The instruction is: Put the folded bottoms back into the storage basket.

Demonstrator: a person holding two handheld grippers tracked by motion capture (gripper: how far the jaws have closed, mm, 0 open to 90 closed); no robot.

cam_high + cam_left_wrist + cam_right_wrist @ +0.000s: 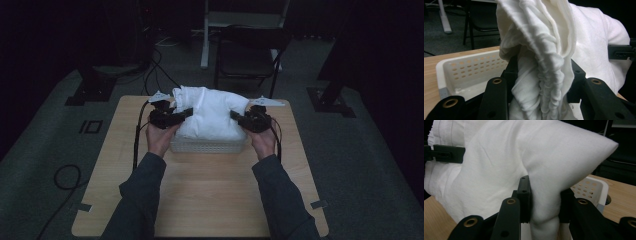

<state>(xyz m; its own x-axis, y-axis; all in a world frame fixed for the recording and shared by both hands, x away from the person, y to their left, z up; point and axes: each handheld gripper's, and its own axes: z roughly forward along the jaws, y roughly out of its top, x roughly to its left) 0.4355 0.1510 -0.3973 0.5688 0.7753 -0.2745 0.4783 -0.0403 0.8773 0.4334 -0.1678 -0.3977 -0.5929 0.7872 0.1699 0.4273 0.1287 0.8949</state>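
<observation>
A bulky white cloth bundle (210,112) sits in and above a white perforated basket (207,146) on the wooden table. My left gripper (184,114) pinches the bundle's left side; in the left gripper view its jaws are shut on a bunched fold of the white cloth (541,75), with the basket (464,72) behind. My right gripper (236,117) clamps the right side; in the right gripper view its jaws squeeze a smooth bulge of the cloth (544,190), and the basket rim (596,187) shows to the right. The other gripper's jaw (446,152) appears far left there.
The wooden table (200,200) has bare surface in front of the basket. A dark folding chair (247,55) stands behind the table, cables (150,75) run over the grey floor, and dark stand bases (330,97) flank the table.
</observation>
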